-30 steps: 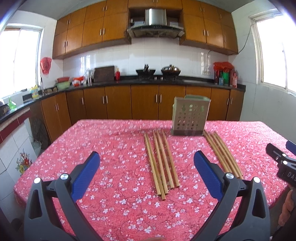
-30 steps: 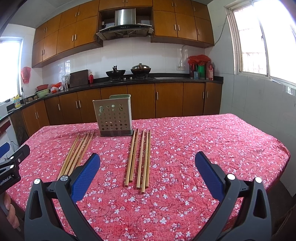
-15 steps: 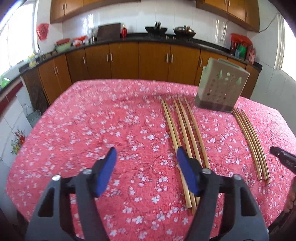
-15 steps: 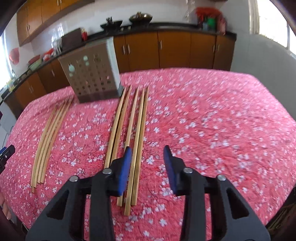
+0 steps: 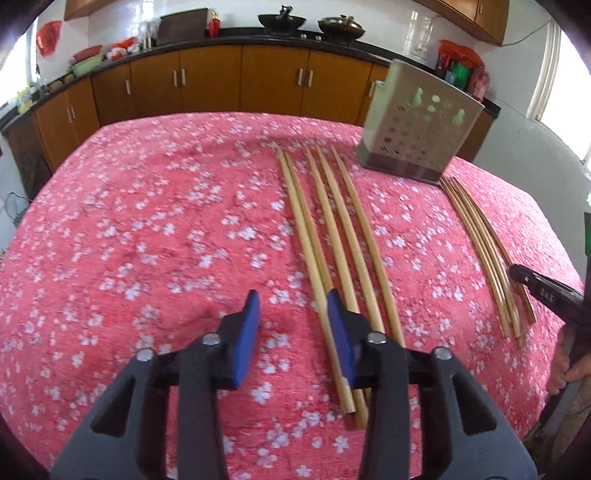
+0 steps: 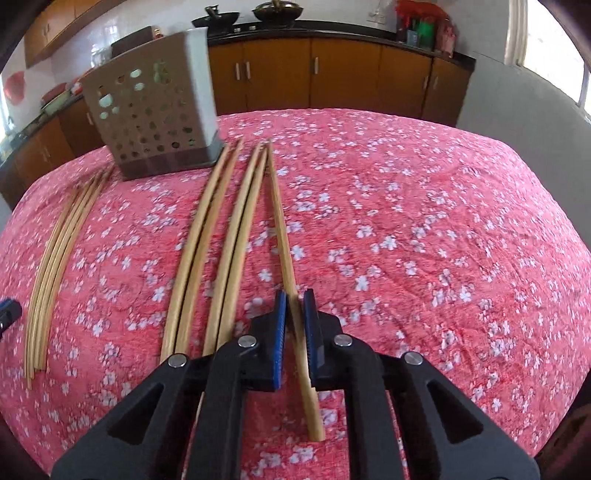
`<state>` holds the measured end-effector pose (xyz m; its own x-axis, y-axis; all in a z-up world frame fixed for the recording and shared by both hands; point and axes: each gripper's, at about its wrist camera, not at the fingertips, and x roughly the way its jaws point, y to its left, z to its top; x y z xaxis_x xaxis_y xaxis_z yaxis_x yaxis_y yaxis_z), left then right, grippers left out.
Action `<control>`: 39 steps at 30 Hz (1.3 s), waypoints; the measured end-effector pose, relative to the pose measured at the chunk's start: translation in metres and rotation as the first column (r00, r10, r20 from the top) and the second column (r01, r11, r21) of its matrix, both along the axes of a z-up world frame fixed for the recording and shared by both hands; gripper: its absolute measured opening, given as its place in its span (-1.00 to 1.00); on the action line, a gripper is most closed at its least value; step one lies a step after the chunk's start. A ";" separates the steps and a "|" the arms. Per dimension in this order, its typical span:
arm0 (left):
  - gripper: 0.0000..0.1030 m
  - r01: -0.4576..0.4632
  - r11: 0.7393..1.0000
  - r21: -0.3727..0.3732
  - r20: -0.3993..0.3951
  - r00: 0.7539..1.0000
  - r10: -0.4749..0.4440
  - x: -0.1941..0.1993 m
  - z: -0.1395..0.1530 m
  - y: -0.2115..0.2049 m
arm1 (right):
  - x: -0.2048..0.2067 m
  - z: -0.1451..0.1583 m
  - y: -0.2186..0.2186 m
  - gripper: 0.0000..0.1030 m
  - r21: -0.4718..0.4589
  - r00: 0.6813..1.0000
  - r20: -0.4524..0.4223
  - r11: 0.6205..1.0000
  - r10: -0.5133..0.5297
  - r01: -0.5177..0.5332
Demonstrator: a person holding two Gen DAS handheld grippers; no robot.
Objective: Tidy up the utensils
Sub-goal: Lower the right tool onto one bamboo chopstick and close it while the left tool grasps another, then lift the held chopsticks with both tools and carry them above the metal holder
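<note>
Both grippers dropped; right gripper (image 6: 295,314) just closed on chopstick (image 6: 282,236)

A: We get bright daylight in both views; the window (image 5: 561,92) at the far right is blown out to white, and so is the window (image 6: 554,48) in the right wrist view

B: We see strong fisheye bending, with dark corners. The near tablecloth (image 5: 147,240) is slightly smeared, shadows are soft, and the white tile wall (image 5: 399,18) is washed out by the light
</note>
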<state>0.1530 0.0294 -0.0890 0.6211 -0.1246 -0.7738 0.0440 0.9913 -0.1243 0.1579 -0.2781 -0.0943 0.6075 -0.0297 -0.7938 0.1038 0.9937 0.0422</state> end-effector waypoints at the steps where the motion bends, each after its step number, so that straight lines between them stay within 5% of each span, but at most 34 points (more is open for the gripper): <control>1: -0.38 0.009 1.000 0.000 -0.006 1.000 -0.009 0.000 -0.001 -0.002 | -0.001 0.000 -0.001 -0.79 0.003 1.000 0.001 1.000 -0.001 0.001; 12: -0.54 0.039 0.997 0.067 -0.031 0.999 -0.037 0.000 -0.005 -0.016 | -0.008 0.000 0.001 -0.78 0.005 1.000 0.007 1.000 0.021 -0.021; 17: -0.80 0.031 0.990 0.136 -0.034 0.999 -0.027 0.013 -0.011 -0.019 | -0.009 0.001 0.002 -0.79 0.000 0.999 0.017 0.999 0.047 -0.047; 25: -0.82 -0.088 0.982 0.169 -0.031 0.995 0.094 0.068 -0.010 0.038 | 0.026 -0.001 -0.032 -0.82 -0.025 0.999 0.029 0.999 -0.046 0.047; 39: -0.77 -0.118 0.988 0.102 0.007 0.993 0.118 0.082 -0.010 0.072 | 0.033 -0.004 -0.052 -0.82 0.016 0.996 0.055 0.997 -0.077 0.076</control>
